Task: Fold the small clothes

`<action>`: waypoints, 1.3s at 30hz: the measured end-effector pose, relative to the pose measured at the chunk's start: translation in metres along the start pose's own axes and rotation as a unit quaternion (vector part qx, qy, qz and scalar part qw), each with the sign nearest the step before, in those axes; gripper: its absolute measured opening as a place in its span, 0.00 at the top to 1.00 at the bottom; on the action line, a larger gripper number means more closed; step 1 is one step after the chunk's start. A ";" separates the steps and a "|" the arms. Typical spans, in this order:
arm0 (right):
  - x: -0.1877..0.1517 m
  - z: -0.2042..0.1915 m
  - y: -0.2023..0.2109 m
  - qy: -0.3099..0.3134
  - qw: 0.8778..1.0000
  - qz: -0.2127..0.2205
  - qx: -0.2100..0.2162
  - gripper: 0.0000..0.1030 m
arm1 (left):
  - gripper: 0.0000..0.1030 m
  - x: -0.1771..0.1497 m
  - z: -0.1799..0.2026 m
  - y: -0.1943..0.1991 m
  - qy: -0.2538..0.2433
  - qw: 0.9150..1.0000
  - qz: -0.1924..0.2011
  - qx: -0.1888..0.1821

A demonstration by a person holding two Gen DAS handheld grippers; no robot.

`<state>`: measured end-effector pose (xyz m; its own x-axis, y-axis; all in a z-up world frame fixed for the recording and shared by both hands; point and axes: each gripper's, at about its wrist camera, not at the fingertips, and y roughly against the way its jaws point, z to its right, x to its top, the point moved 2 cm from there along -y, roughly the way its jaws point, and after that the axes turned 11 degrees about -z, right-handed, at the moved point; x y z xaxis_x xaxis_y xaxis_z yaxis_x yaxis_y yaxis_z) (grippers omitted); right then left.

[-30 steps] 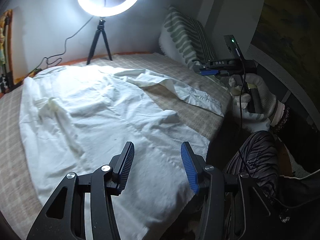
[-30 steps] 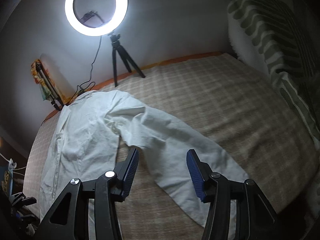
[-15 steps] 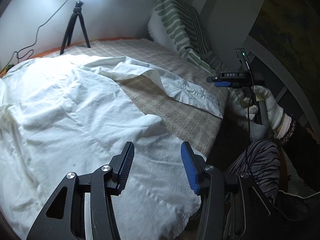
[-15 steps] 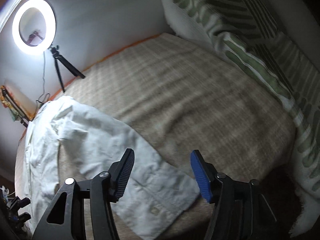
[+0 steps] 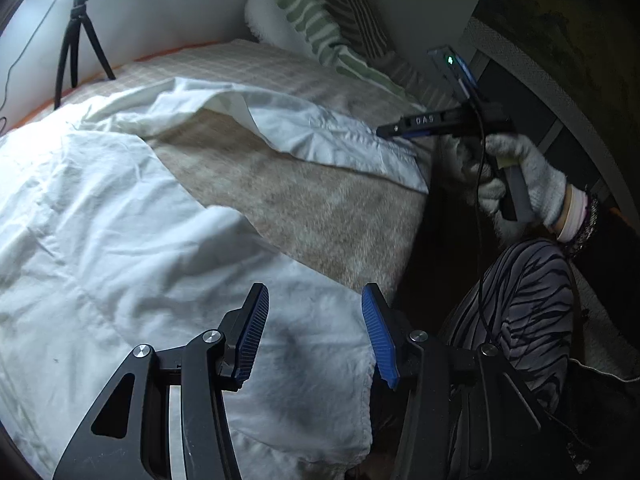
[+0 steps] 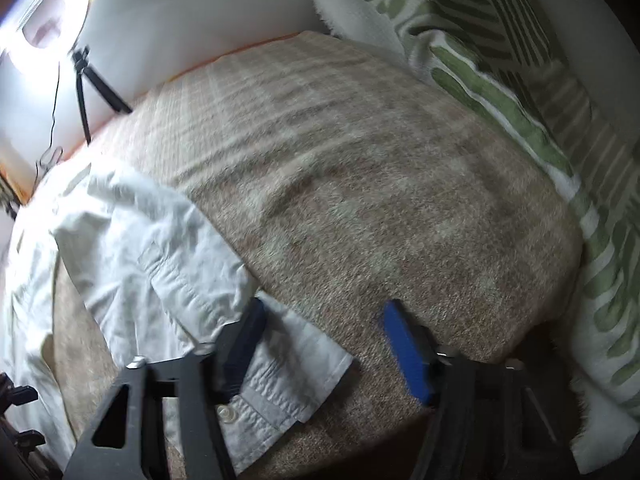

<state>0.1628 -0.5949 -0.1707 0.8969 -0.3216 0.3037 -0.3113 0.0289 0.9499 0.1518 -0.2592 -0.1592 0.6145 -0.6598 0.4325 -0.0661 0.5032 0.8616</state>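
You reach for the white shirt [image 5: 120, 240] on the bed [image 6: 360, 200].
Both tools, left tool [image 5: 316, 336] and right tool [image 6: 324, 344], hang spread; next, pinch the cuff [image 6: 280, 384].

Left gripper [image 5: 314, 336] jaws spread wide; right gripper [image 6: 322, 344] jaws apart, seemingly empty; gloved right hand [image 5: 520, 176] gripping handle

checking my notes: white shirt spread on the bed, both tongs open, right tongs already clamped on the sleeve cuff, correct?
Not quite. The right tongs are open over the sleeve cuff, not clamped on it; the right wrist view shows this. The white shirt is spread on the bed, and the left tongs are open too.
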 end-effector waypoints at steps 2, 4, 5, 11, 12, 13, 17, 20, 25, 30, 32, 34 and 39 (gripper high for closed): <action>-0.001 -0.003 0.001 0.000 1.000 -0.004 0.007 0.77 | 0.54 -0.004 0.005 -0.004 0.001 1.000 -0.010 -0.004; -0.002 -0.004 0.003 0.002 1.000 -0.005 0.005 0.92 | 0.54 -0.010 0.018 -0.004 -0.021 1.000 -0.013 -0.003; -0.002 -0.005 0.003 0.001 1.000 -0.005 0.009 0.97 | 0.54 -0.014 0.024 -0.004 -0.035 0.999 -0.013 0.005; 0.001 -0.008 0.026 -0.025 0.998 0.024 0.049 1.00 | 0.54 -0.024 0.036 0.005 -0.050 0.999 -0.005 0.013; 0.002 -0.009 0.031 -0.027 0.998 0.028 0.056 1.00 | 0.54 -0.025 0.033 0.009 -0.043 0.999 0.001 0.012; 0.003 -0.010 0.036 -0.030 0.997 0.032 0.064 1.00 | 0.54 -0.026 0.030 0.013 -0.037 0.999 0.005 0.011; 0.002 -0.027 0.063 -0.025 0.992 0.057 0.106 1.00 | 0.54 -0.025 0.010 0.026 0.002 1.000 0.023 0.005; 0.000 -0.054 0.082 0.002 0.988 0.072 0.133 1.00 | 0.54 -0.024 -0.005 0.041 0.027 0.999 0.044 0.013; -0.018 -0.114 0.104 0.068 0.979 0.081 0.172 1.00 | 0.54 -0.029 -0.033 0.067 0.065 0.995 0.075 0.025; -0.043 -0.173 0.116 0.129 0.962 0.064 0.231 1.00 | 0.54 -0.038 -0.059 0.084 0.106 0.989 0.099 0.023; -0.056 -0.197 0.117 0.160 0.954 0.055 0.246 1.00 | 0.54 -0.041 -0.069 0.091 0.125 0.986 0.108 0.017; -0.072 -0.223 0.116 0.192 0.944 0.040 0.264 1.00 | 0.54 -0.048 -0.079 0.096 0.146 0.982 0.118 0.013; -0.111 -0.271 0.092 0.257 0.924 -0.017 0.282 1.00 | 0.54 -0.061 -0.091 0.097 0.170 0.977 0.127 -0.004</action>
<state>0.1193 -0.3001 -0.0973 0.8949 0.1830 0.4071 -0.2640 -0.5183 0.8134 0.1796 -0.1196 -0.1260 0.8052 -0.2900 0.5172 -0.2444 0.6324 0.7351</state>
